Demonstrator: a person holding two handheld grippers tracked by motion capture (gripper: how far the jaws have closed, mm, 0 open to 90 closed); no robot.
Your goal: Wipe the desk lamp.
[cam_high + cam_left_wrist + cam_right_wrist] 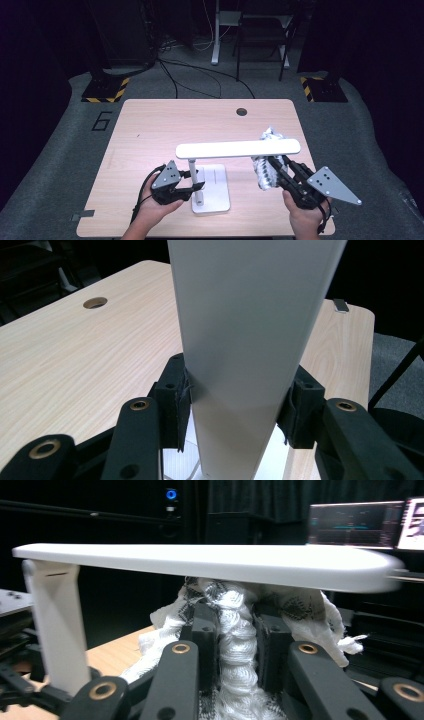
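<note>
While the white desk lamp (210, 170) stood near the worktop's front edge, slightly left of centre, was braced by the left gripper (192, 187), jaws clamped on the upright post (245, 365) from both sides, pads pressed against its flat faces. Sat on a flat white base (215, 192), with the post rising from that base and the long head bar (239, 148) carried on top. Ran with its long axis level, roughly parallel to the worktop's front edge, free end pointing toward the right edge, hinged end over the post.

In the right gripper (272, 172), jaws clenched tight on a bunched white cloth (235, 645) with dark printed patches, wadding spilling out on both sides of the pads and up against the underside of the bar near its free end.

Judged as wiping the lamp head. Best done with long strokes along the bar's axis, cloth kept pressed lightly upward rather than shoved sideways, so as not to swing the bar on its hinge. Worth holding the post firm and low throughout, since a tall lamp on a small base could tip under a hard push at the far end.
</note>
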